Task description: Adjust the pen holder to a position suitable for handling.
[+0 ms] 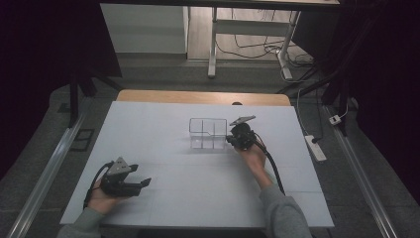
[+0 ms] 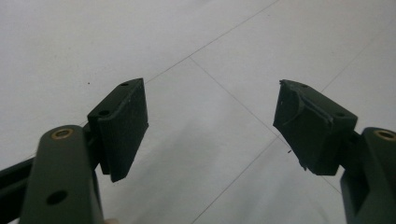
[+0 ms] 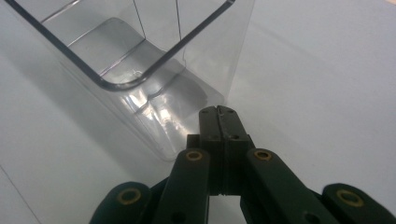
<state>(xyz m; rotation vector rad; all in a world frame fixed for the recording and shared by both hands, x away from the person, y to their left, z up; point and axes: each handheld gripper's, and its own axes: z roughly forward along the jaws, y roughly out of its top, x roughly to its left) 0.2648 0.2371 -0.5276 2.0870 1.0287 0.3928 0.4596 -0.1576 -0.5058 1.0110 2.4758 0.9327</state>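
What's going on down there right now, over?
Right claw shut, empty, tips against the clear divided box. Left claw open, empty, low over the white table. Nothing in the way.

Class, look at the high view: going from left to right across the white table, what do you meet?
left gripper, jaws open → clear plastic divided container → right gripper, jaws shut, at the container's right side → white power strip on the floor beyond the table's edge.

Two grey sleeves, left tool [image 1: 141, 183] black with a grey three-cornered plate on top, right tool [image 1: 231, 140] black too, thick black cable at its 5 o'clock, gold-ringed screw holes, flat dark pads [image 2: 126, 121]
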